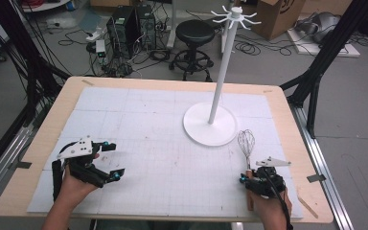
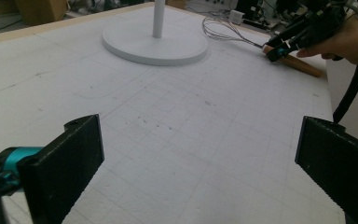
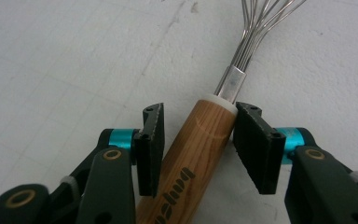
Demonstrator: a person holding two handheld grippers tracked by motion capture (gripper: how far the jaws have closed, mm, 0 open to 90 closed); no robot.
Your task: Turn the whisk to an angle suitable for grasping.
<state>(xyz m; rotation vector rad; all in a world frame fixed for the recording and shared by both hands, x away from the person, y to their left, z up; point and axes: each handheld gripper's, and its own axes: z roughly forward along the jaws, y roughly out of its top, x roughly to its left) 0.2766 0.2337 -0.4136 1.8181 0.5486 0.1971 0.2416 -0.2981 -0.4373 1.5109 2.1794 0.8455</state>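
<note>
A whisk [image 1: 246, 141] with a wooden handle [image 3: 200, 140] and a wire head lies on the white mat at the right, just in front of the stand's base. My right gripper [image 1: 247, 178] is down at the handle's upper end with a jaw on either side. The right jaw touches the wood and a thin gap shows at the left jaw, so it is open. The left gripper view shows the same gripper [image 2: 279, 49] over the handle [image 2: 298, 65]. My left gripper [image 1: 116, 159] rests at the mat's left, wide open with nothing between its jaws [image 2: 200, 135].
A white stand [image 1: 210, 125] with a round base, a tall pole and hooked arms on top rises right of centre [image 2: 154, 44]. The mat [image 1: 148, 143] covers a wooden table [image 1: 48, 124]. Beyond the table are a stool [image 1: 195, 31], computers and cables.
</note>
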